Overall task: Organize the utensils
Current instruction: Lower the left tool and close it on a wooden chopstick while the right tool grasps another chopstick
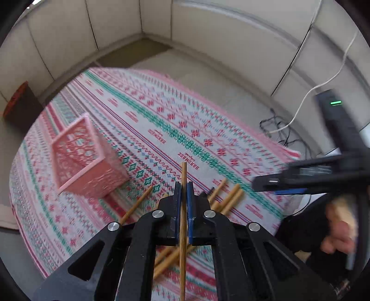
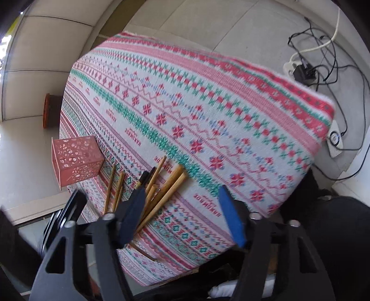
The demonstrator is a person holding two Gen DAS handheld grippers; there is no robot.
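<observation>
Left gripper (image 1: 183,187) clenched on one chopstick (image 1: 183,208), mid-shaft between pads. Right gripper (image 2: 182,206) released, above chopstick pile (image 2: 161,187). Probably light, stiff, slippery; best taken mid-length. Pink basket (image 1: 85,159) left of fingers.

We see a table (image 2: 231,97) covered by a knit-pattern cloth (image 1: 161,120) in pink, red, green and white. Around it, pale floor tiles (image 2: 196,20) and light panelled walls (image 1: 115,20) meeting at a corner. Black cables (image 2: 323,53) and a white cord (image 1: 323,85) lie tangled on the floor beside the table. A dark box with red trim (image 2: 49,111) stands near the wall. Even daylight.
</observation>
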